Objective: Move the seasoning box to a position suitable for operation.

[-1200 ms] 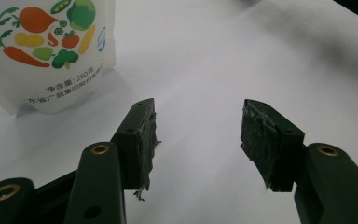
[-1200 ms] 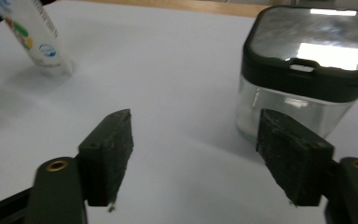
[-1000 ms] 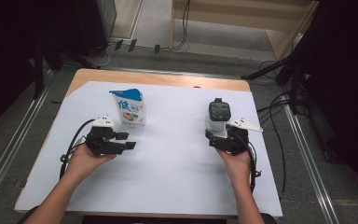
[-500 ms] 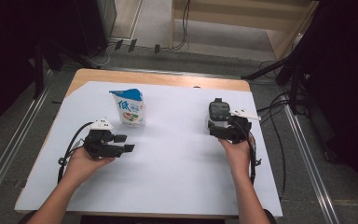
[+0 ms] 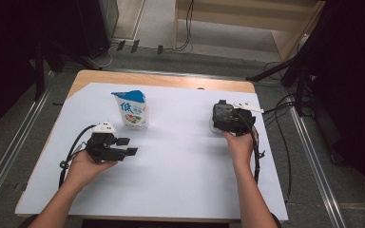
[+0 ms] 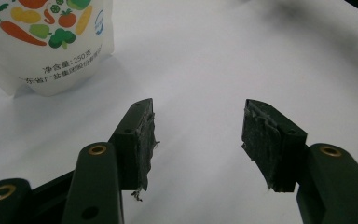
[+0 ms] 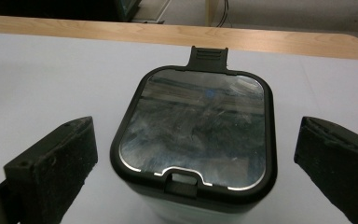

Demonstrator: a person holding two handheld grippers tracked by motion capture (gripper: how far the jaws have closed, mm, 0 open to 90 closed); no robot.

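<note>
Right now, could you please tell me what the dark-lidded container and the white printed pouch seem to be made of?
Dark-lidded container: black plastic rim, by its matte moulded look, around a glossy, mirror-like lid panel, perhaps metal or acrylic. White printed pouch: probably soft plastic film, judging by its slight sheen and crimped top.

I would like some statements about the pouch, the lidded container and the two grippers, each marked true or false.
1. The lid of the container is closed. True.
2. The right gripper is clamped on the container. False: its jaws stand wide open, apart from the container's sides.
3. The pouch stands upright on the white sheet. True.
4. The left gripper holds the pouch. False: its jaws are open with nothing between them; the pouch stands beyond them.
5. The container lies on its side. False: it stands upright, lid on top.
</note>
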